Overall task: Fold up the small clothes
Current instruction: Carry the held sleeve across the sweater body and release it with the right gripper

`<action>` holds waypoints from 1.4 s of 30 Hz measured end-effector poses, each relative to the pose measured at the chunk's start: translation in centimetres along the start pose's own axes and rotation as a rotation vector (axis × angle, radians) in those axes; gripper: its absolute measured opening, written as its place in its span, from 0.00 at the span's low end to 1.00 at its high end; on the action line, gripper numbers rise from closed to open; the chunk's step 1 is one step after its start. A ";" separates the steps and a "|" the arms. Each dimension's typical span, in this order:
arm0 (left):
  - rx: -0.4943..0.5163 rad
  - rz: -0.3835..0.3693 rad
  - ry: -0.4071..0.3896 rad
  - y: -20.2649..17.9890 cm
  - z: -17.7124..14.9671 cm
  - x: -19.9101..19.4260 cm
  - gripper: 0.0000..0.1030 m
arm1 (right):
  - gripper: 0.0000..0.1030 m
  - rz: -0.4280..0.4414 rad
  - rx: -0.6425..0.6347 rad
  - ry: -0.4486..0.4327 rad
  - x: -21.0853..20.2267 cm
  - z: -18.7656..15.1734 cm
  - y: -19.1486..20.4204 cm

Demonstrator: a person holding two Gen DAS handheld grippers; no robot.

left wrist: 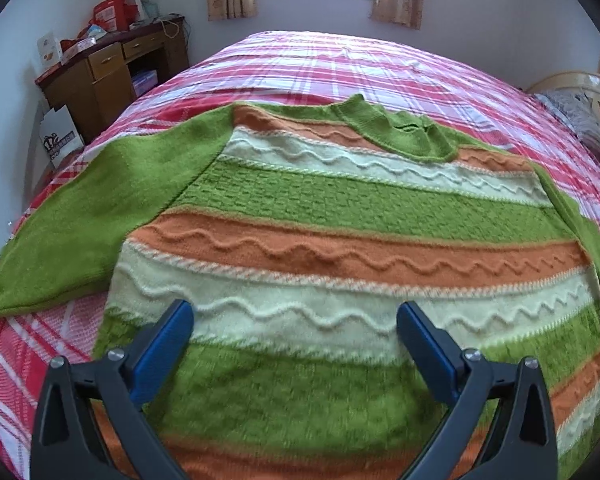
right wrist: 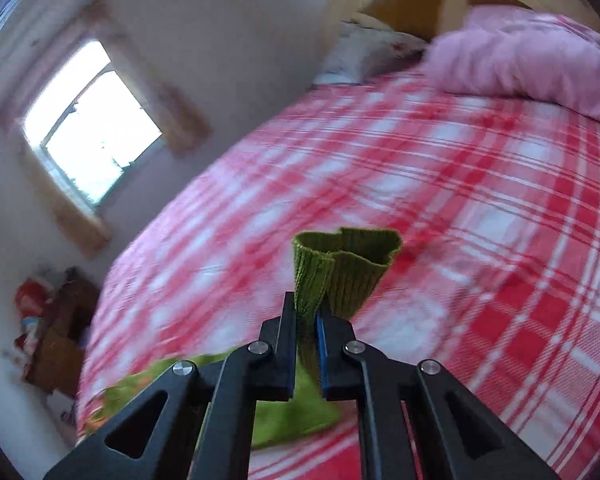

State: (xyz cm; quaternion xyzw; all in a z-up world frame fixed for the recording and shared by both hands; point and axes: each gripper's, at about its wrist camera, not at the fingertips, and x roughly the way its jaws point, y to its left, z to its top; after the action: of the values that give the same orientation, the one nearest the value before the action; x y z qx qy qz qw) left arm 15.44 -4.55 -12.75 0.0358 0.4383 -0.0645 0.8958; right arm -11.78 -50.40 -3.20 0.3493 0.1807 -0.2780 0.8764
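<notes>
No legible writing; striped sweater

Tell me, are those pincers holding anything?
The right hand-held gripper pinches the green sweater by a sleeve cuff. The left hand-held gripper holds nothing.

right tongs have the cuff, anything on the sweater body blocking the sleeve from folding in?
Nothing visible does. The right tongs are shut on the green cuff, and the sweater front lies flat and bare on the plaid bedspread. The left tongs hang open above the hem end, touching nothing.
</notes>
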 end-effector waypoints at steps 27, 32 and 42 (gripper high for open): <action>-0.311 0.066 -0.183 15.4 -2.3 -7.4 1.00 | 0.07 0.496 -0.356 0.476 13.1 -28.1 36.3; -0.328 0.067 -0.175 16.6 -2.6 -6.8 1.00 | 0.07 0.494 -0.399 0.556 16.0 -33.3 37.9; -0.319 0.080 -0.163 16.7 -2.7 -5.8 1.00 | 0.13 0.544 -0.420 0.609 17.7 -35.7 38.5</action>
State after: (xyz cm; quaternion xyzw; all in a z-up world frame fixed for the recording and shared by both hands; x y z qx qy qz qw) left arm 12.30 12.81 -9.69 -0.0946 0.3673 0.0386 0.9245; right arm 21.25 -8.22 -17.15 0.2646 0.3841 0.1200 0.8764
